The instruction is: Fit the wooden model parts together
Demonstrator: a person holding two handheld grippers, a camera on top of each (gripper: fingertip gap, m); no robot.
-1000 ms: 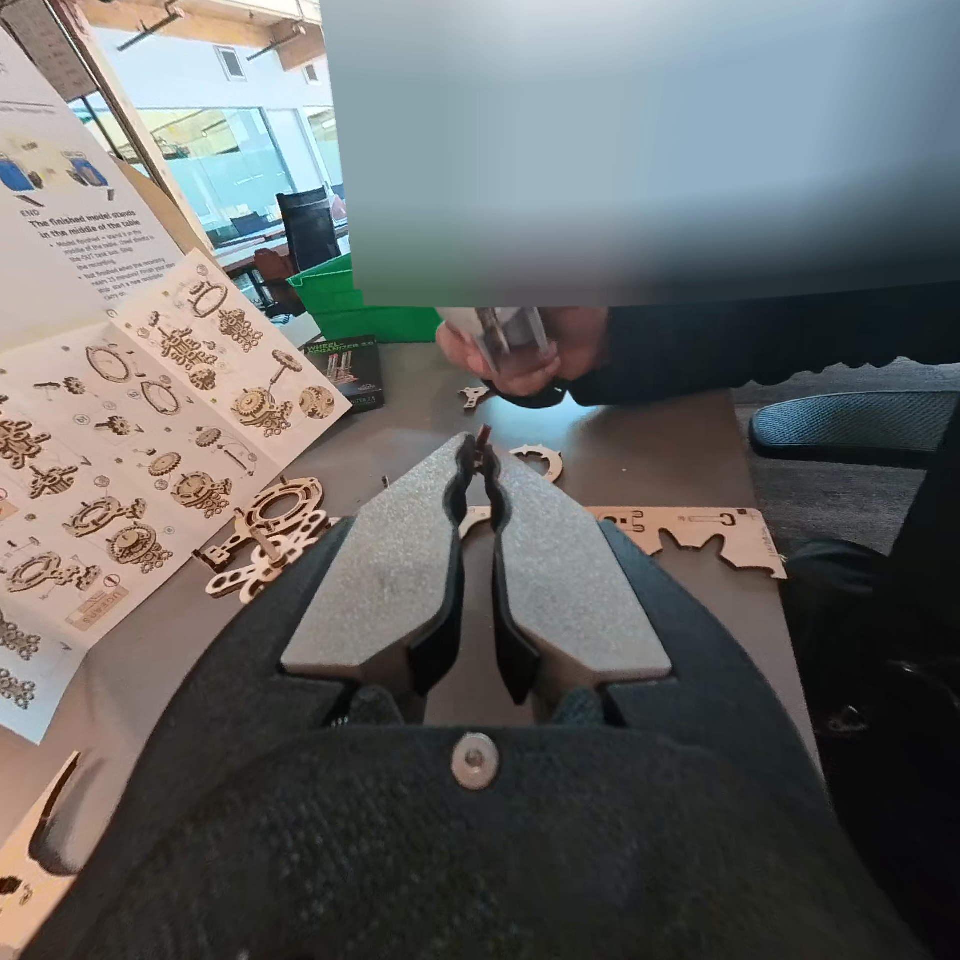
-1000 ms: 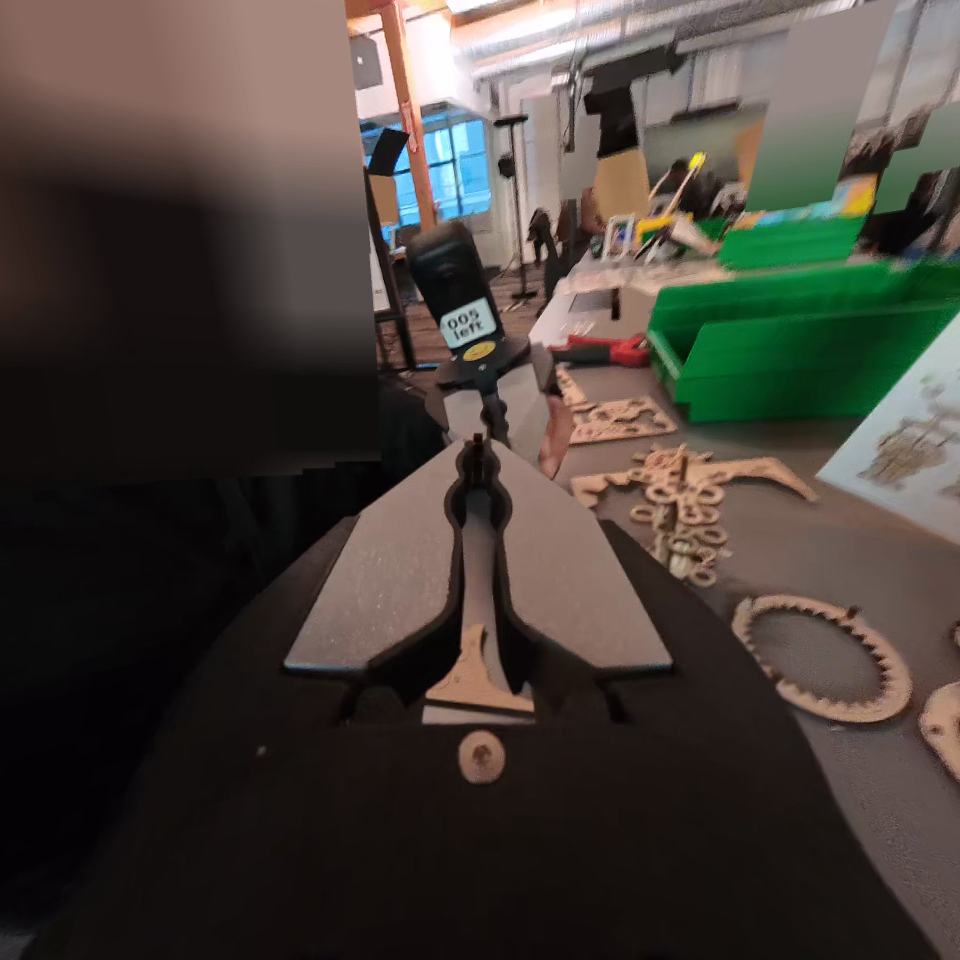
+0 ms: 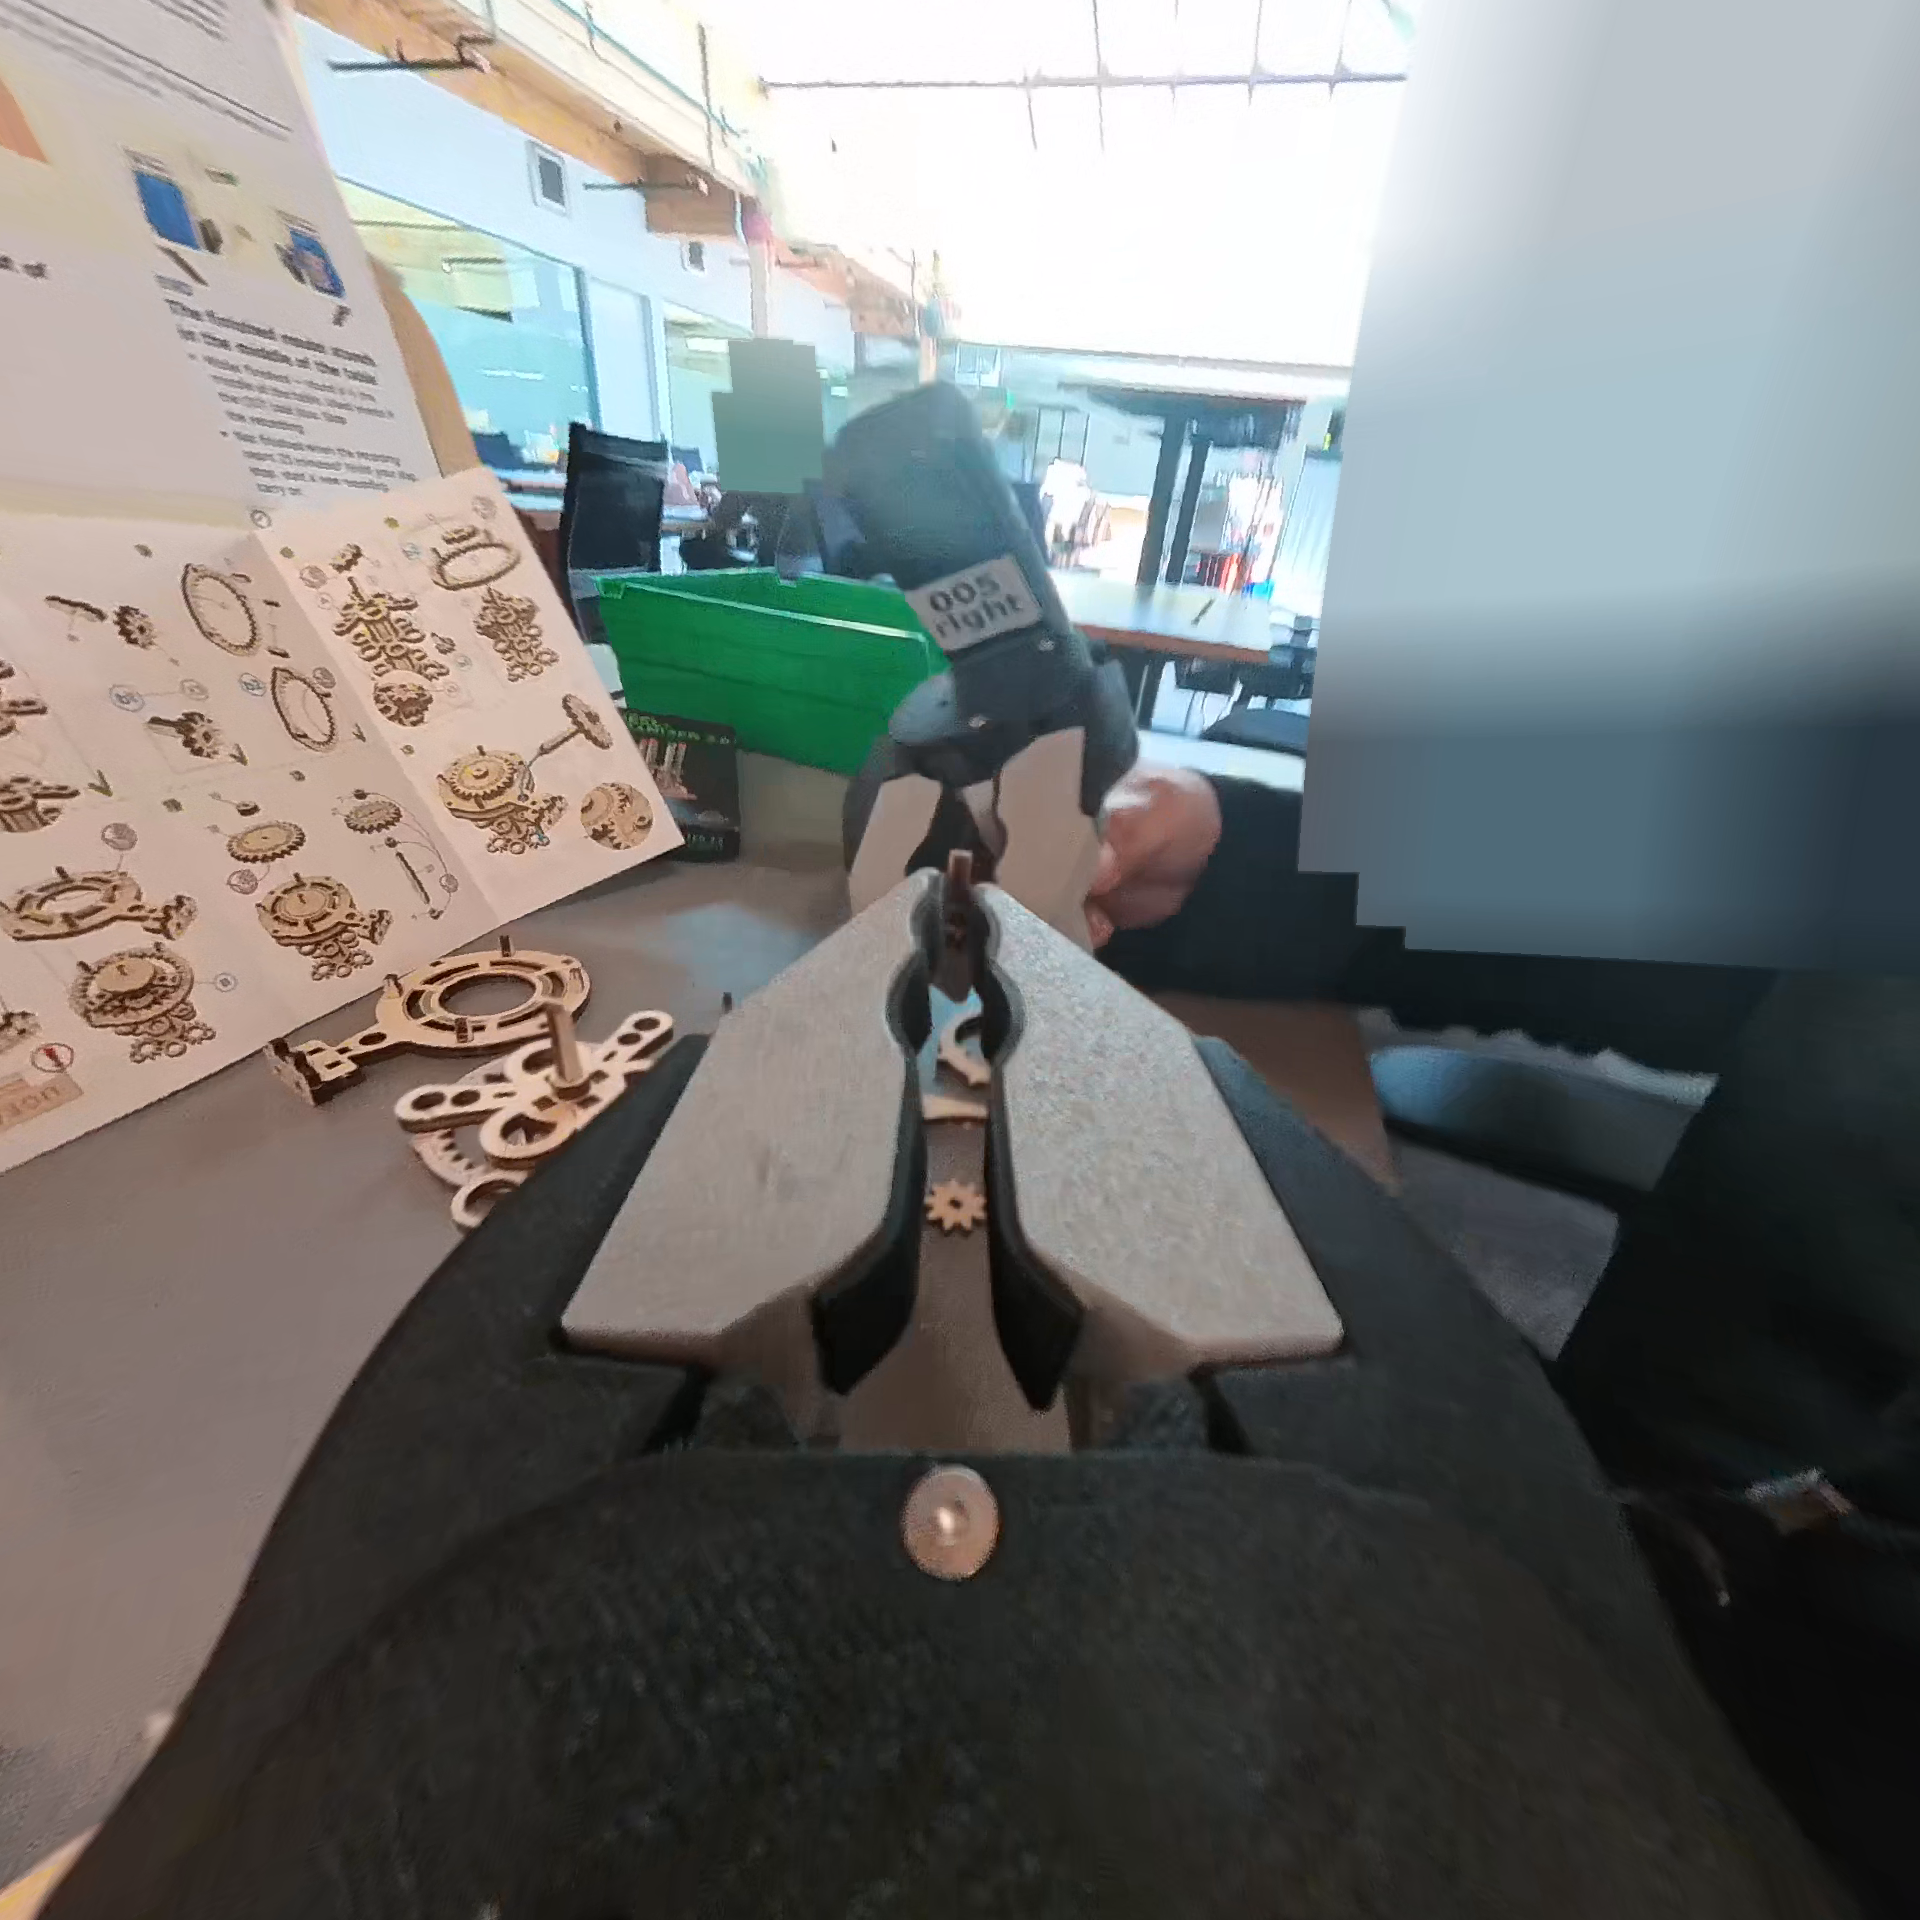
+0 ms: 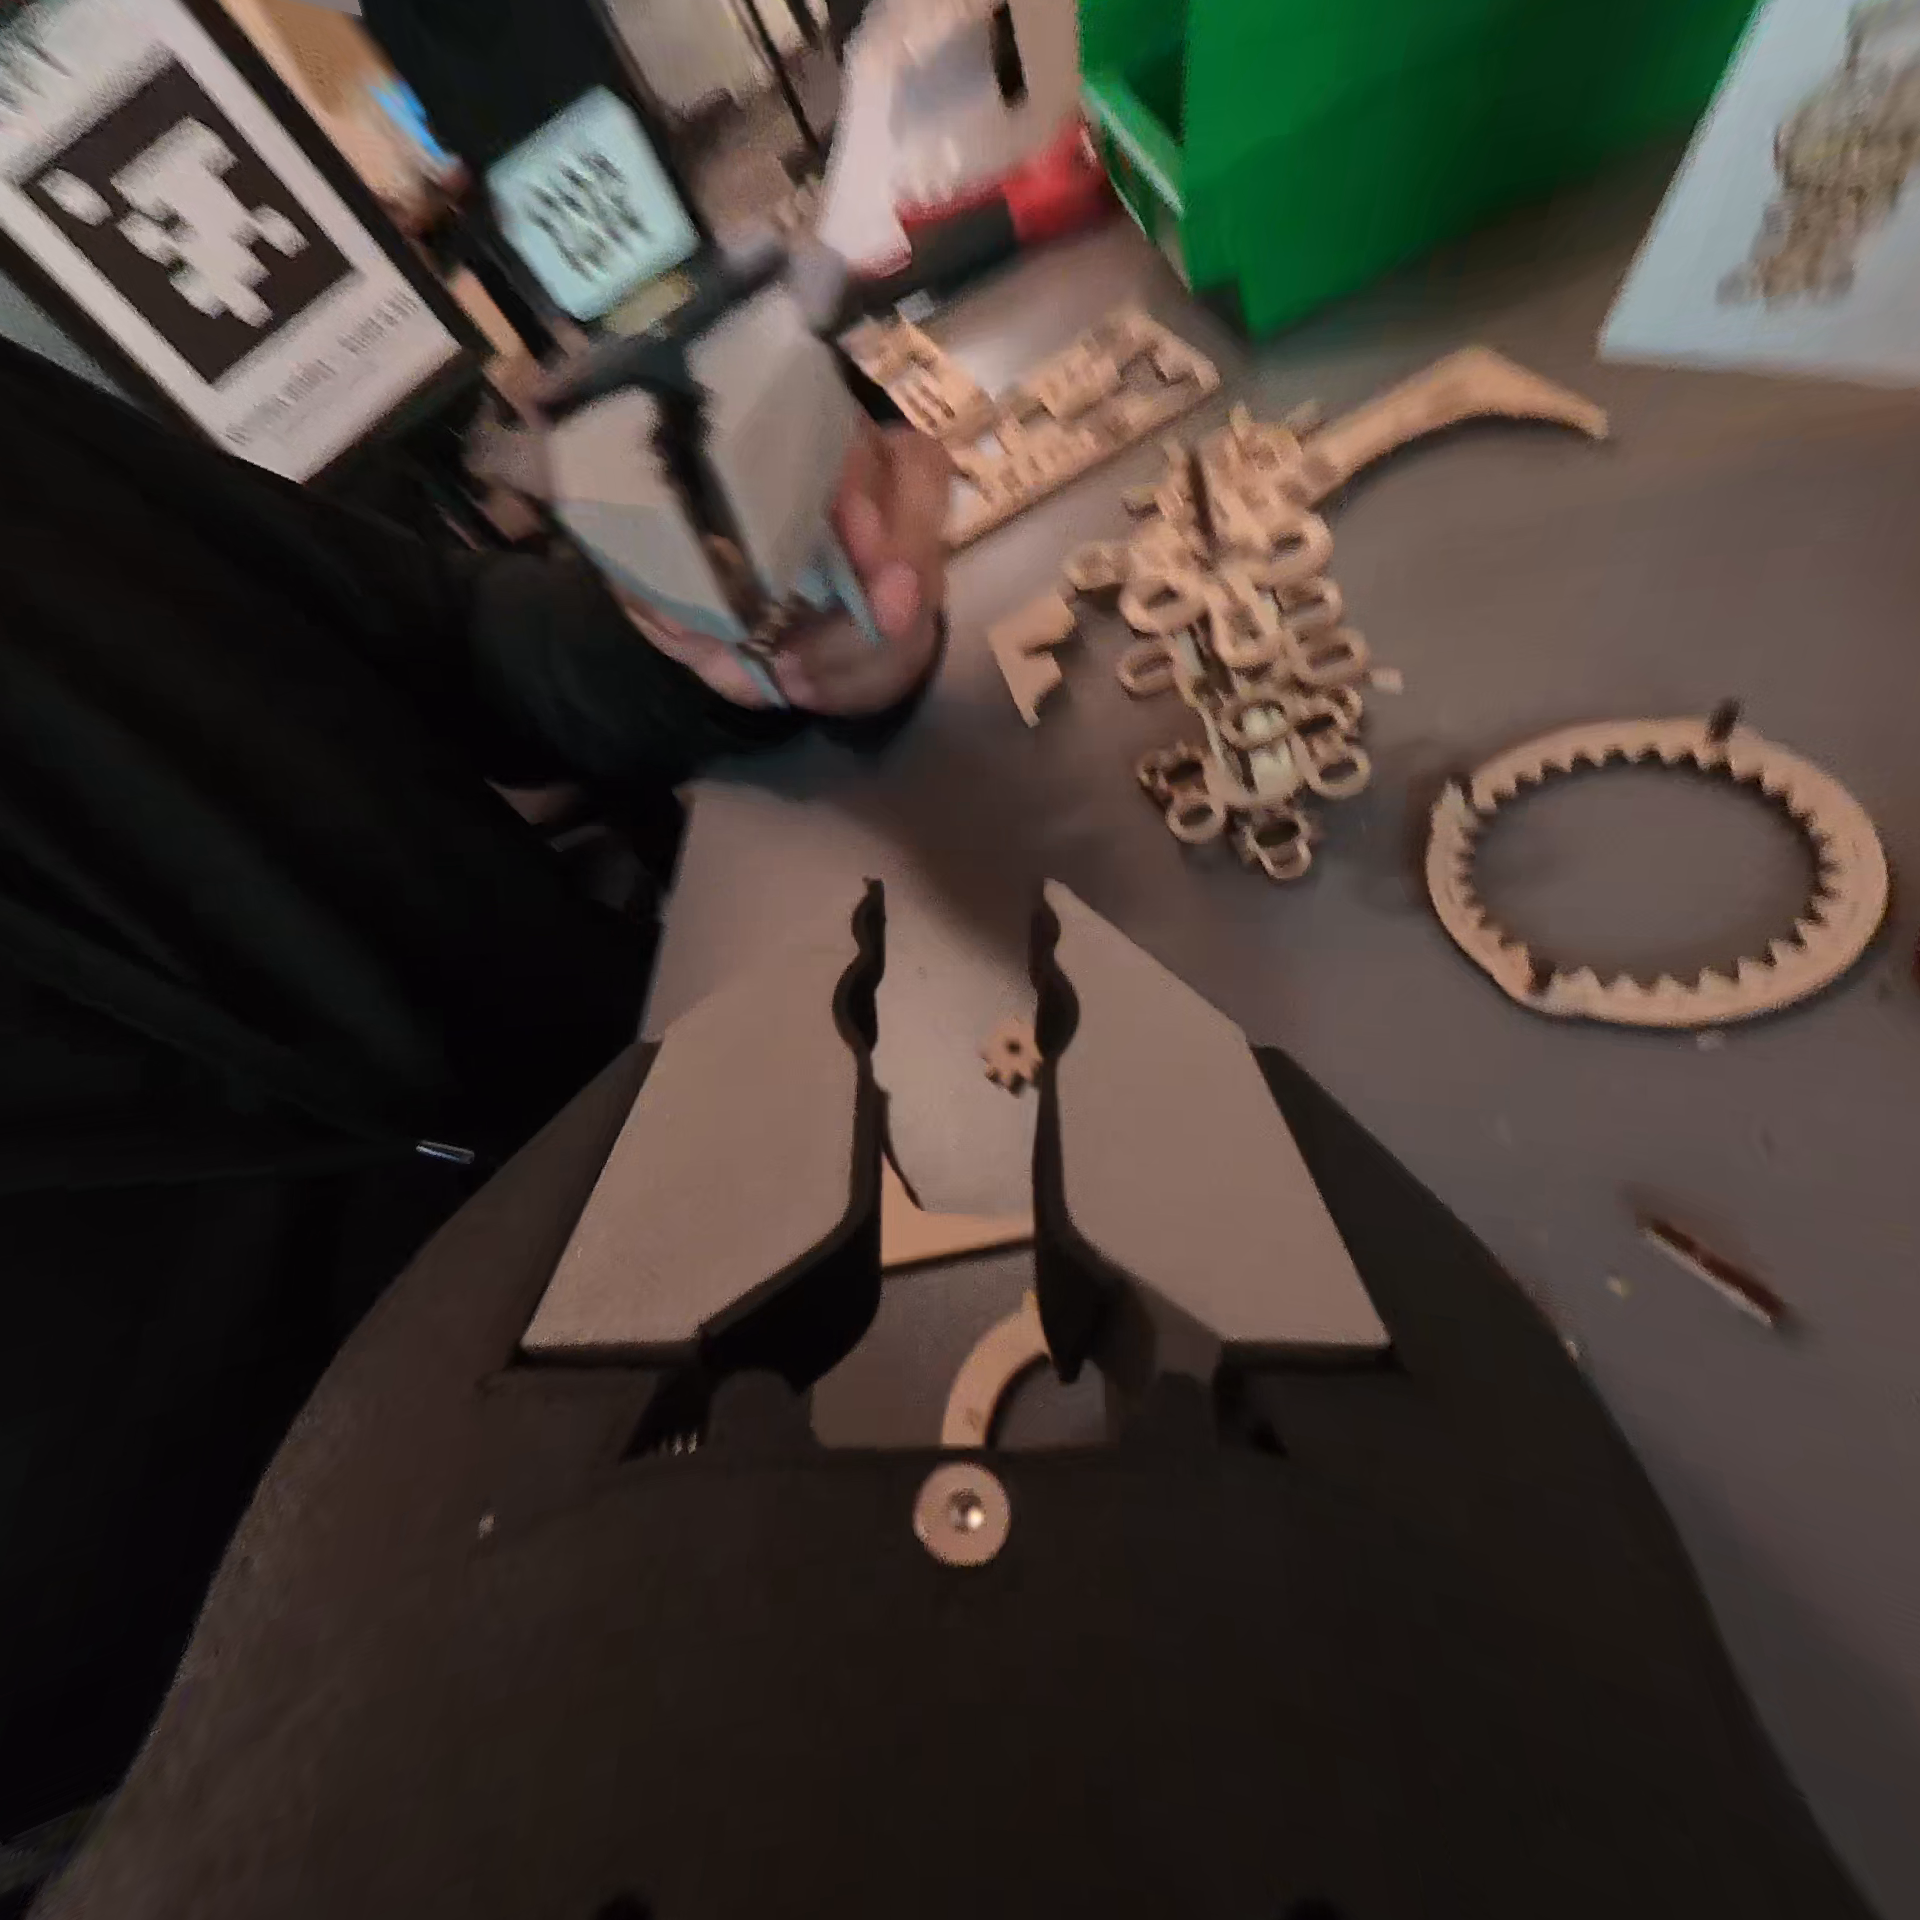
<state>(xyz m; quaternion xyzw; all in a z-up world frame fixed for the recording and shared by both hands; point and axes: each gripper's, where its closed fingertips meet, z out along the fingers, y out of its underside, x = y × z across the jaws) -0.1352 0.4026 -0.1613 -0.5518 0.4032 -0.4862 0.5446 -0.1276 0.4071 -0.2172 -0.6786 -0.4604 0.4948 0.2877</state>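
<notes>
Wooden and small, a dark peg (image 3: 958, 868) was pinched in the closed left tongs (image 3: 956, 914) above the small gear (image 4: 1010, 1051), over which the right tongs (image 4: 956, 914) gaped empty, so pickup was judged next.

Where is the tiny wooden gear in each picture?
Left wrist view: the tiny wooden gear lies on the grey table, seen low in the gap between this gripper's fingers.
Right wrist view: the gear lies on the table just inside the right finger, below its tip.
Shared landmark: the green bin at the table's back.
</notes>
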